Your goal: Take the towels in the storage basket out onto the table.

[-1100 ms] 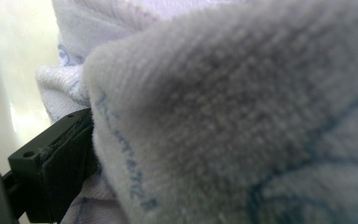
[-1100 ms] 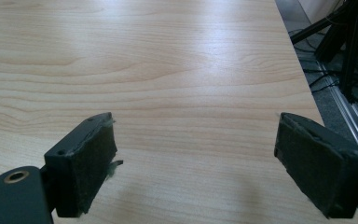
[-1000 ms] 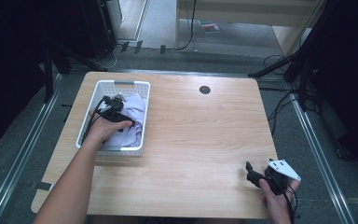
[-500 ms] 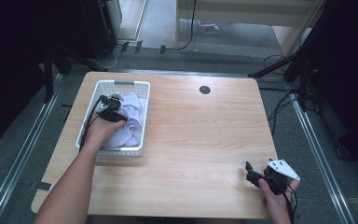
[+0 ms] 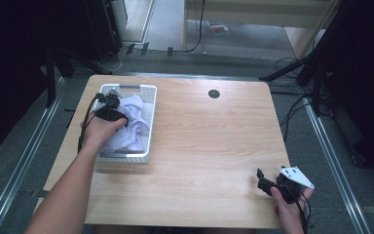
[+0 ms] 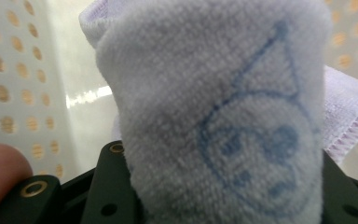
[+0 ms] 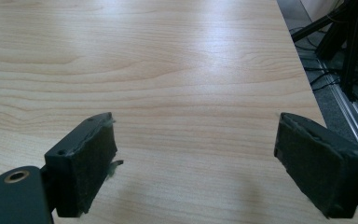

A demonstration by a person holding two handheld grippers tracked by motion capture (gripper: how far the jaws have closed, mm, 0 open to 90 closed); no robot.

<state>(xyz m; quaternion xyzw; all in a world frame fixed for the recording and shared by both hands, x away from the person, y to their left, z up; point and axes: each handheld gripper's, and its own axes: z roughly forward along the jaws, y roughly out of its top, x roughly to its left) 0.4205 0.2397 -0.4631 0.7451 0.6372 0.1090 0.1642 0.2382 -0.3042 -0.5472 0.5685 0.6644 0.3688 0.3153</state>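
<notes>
The left gripper (image 5: 111, 111) is hanging over the white perforated basket (image 5: 148, 105) that is sitting near the tabletop's far left corner, and its jaws have just been closing on the pale lilac towel (image 5: 132, 124) that is lying bunched inside. In the left gripper view the jaws are clamping a thick fold of that towel (image 6: 219, 116), which is rising straight up between the black jaws and covering most of the frame. A blue line drawing, what looks like a small face under a pointed hat (image 6: 256, 135), is showing on the terry pile, though it is too close and soft to read with certainty. A stitched hem (image 6: 349, 126) of the same cloth is trailing off to one side, and the basket's dotted walls (image 6: 9, 79) are standing blurred behind it. A fingertip (image 6: 2, 172) of the person's left hand (image 5: 100, 130) is peeking in at the lower corner.

The right gripper (image 5: 271, 185) is resting near the tabletop's near right corner, well apart from the basket, held in the person's right hand (image 5: 287, 209). In the right gripper view its two padded jaws are standing wide apart, with nothing but bare wood-grain tabletop (image 7: 168, 70) between them. A small round dark disc (image 5: 214, 93) is sitting near the far edge of the tabletop.
</notes>
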